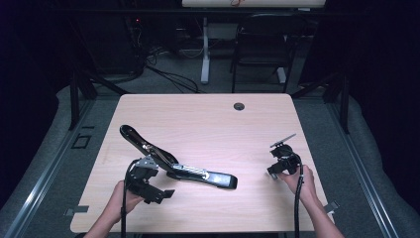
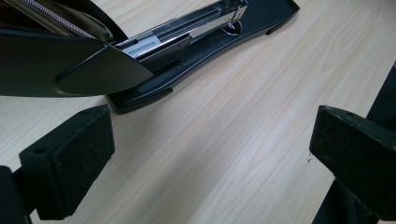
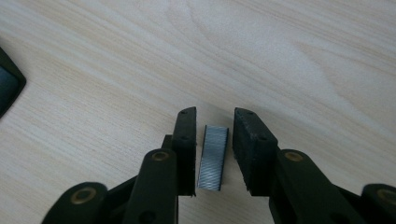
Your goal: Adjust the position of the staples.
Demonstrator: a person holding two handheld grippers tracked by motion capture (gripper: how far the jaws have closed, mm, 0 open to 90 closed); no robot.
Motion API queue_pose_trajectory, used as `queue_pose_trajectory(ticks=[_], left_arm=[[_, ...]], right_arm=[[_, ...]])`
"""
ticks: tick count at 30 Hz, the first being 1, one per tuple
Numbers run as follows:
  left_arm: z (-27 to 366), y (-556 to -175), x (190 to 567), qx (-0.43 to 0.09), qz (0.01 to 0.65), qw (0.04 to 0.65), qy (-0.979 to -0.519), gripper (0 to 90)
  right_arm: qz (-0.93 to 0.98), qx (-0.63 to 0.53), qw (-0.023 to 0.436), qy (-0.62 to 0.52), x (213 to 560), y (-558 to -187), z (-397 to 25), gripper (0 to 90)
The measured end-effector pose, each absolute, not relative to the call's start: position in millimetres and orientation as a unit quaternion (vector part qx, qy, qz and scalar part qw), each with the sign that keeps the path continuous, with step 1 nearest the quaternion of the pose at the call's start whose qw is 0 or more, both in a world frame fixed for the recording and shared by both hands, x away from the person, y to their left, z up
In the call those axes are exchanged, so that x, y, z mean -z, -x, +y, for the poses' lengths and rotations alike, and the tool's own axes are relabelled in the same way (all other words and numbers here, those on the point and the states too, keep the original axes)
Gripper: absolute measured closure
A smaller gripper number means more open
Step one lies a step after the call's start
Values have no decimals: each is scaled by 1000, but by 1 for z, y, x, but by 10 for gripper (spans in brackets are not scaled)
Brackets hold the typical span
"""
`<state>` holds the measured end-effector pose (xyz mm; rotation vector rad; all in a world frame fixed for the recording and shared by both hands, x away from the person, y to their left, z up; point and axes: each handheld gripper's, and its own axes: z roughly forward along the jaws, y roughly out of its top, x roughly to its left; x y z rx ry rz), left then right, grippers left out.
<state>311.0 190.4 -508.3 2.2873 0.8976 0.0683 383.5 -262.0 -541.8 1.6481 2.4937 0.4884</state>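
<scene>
A long black stapler (image 1: 198, 173) lies swung wide open on the wooden table (image 1: 208, 114), its top arm (image 1: 136, 139) reaching toward the far left. My left gripper (image 1: 157, 184) sits just in front of the hinge. In the left gripper view it (image 2: 210, 149) is open wide over bare wood, with the stapler (image 2: 187, 42) and its metal staple channel just beyond the jaws. My right gripper (image 1: 275, 171) is at the table's right side. In the right gripper view it (image 3: 214, 135) straddles a grey strip of staples (image 3: 214, 158) lying flat, with a thin gap on each side.
A cable grommet (image 1: 239, 106) sits near the table's far edge. Beyond the table stand a black chair (image 1: 262, 44) and a white desk leg (image 1: 205, 54). A dark corner of the stapler (image 3: 7, 88) shows left of the right jaws.
</scene>
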Motion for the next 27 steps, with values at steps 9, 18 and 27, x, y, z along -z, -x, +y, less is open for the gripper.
queue_pose_trajectory(ticks=[9,18,27], left_arm=[[190,-311,508,-26,342,336,-877,1],[190,-311,508,-27,342,337,-877,1],[189,-311,508,-25,338,335,-879,1]], right_arm=[[823,-157,56,-543,545,-384,-262,777],[818,-169,72,-546,542,-382,-261,782],[822,-179,78,-535,535,-381,-264,782]])
